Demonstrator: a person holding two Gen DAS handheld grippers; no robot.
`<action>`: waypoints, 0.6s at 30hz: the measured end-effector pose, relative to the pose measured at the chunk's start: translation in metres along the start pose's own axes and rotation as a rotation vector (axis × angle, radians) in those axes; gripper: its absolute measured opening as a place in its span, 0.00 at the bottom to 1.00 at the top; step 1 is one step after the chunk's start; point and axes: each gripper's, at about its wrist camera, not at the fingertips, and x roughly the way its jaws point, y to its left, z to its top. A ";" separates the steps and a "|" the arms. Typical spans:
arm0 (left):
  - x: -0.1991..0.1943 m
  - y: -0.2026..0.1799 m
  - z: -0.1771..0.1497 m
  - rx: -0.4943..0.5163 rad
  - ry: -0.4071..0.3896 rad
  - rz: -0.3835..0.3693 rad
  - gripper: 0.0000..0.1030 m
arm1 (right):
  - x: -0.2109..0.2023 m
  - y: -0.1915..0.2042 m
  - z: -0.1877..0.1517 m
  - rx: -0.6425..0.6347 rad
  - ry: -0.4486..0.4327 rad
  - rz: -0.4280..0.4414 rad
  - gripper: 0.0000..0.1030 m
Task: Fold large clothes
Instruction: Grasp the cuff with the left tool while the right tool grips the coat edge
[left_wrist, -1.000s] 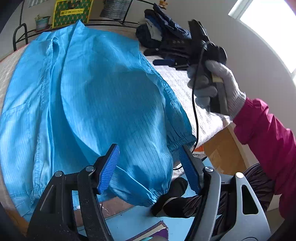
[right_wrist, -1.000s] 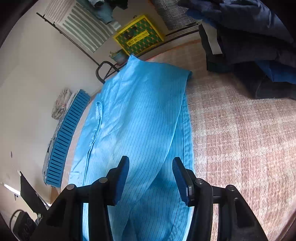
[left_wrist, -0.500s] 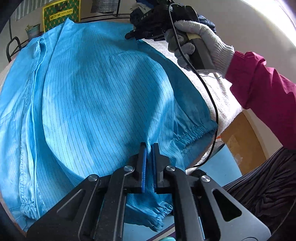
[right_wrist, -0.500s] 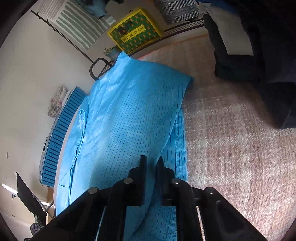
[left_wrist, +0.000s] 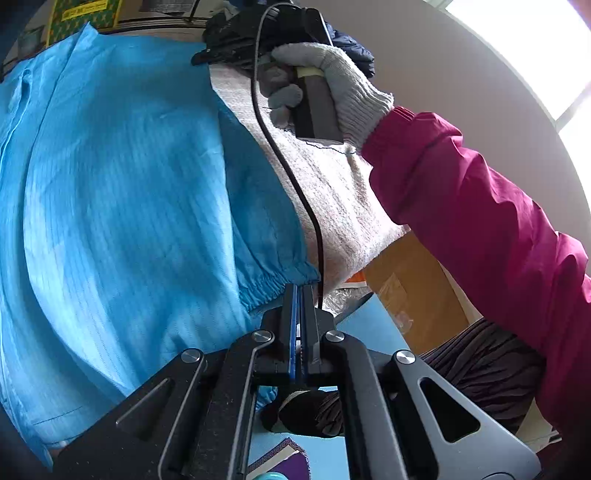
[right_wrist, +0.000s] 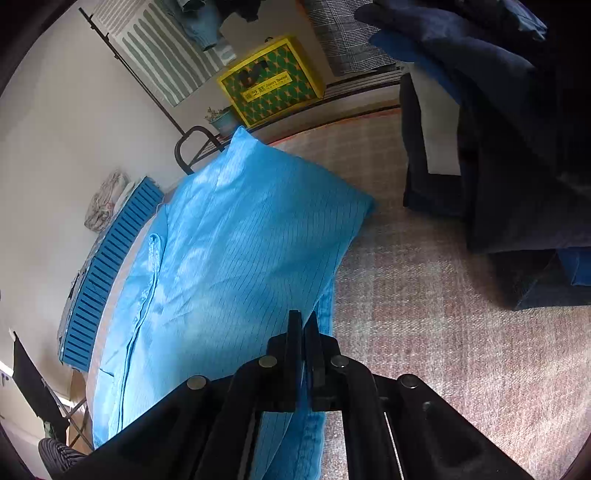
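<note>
A large bright blue pinstriped garment (left_wrist: 122, 192) lies spread on a table covered with a pinkish woven cloth (left_wrist: 332, 192). My left gripper (left_wrist: 300, 291) is shut on the garment's elastic cuff (left_wrist: 280, 278) at the table's near edge. My right gripper (right_wrist: 303, 319) is shut on the garment's right edge (right_wrist: 325, 306) further up the table; the garment (right_wrist: 229, 251) stretches away from it. In the left wrist view a gloved hand (left_wrist: 332, 81) holds the right gripper's handle.
A pile of dark clothes (right_wrist: 498, 147) sits on the table at the right. A yellow-green box (right_wrist: 269, 81) and a small potted plant (right_wrist: 221, 118) stand behind the table. A blue slatted crate (right_wrist: 107, 266) is at the left. A cardboard box (left_wrist: 417, 295) is below the table edge.
Both grippers went from open to shut on the garment. The left one now grips the cuff, and the right one has moved further up the table along the garment's edge.
</note>
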 end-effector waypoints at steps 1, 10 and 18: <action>0.001 -0.003 0.001 0.004 -0.008 0.016 0.00 | 0.000 -0.002 -0.001 0.006 -0.001 0.013 0.00; -0.018 0.008 -0.017 0.081 -0.043 0.295 0.67 | 0.010 -0.004 -0.018 0.064 0.077 0.147 0.35; -0.018 0.044 -0.008 -0.083 -0.041 0.082 0.00 | 0.020 0.007 -0.025 0.016 0.087 0.084 0.00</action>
